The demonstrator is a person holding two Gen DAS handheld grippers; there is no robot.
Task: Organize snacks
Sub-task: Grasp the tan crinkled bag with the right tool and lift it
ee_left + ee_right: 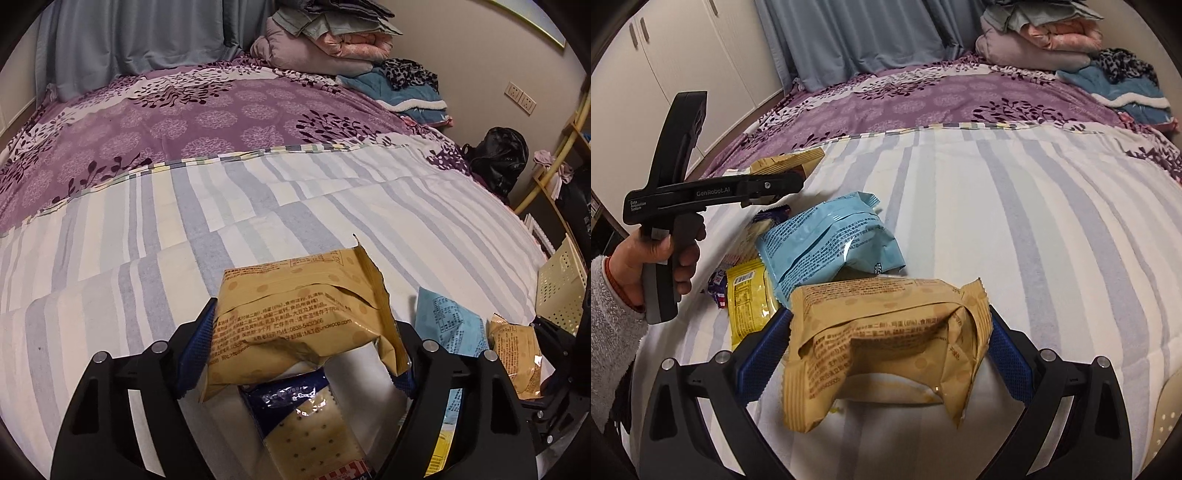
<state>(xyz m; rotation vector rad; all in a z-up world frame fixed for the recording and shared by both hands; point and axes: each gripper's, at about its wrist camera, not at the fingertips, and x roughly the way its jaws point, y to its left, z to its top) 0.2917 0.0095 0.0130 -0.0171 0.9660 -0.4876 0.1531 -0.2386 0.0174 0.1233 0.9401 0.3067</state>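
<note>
This was a home bedroom: a bed under a striped and purple floral sheet, folded quilts stacked at its head (clothes beside them), grey-blue curtains, white wardrobe doors.

Support: a bed under a striped sheet, with a purple floral cover toward 12 o'clock
On the sheet, 9 o'clock in the right wrist view: light blue snack packet, yellow packet touching it, dark blue cracker packet
Far end, 1 o'clock: folded bedding pile, blue blanket, leopard-print cloth on top
</note>
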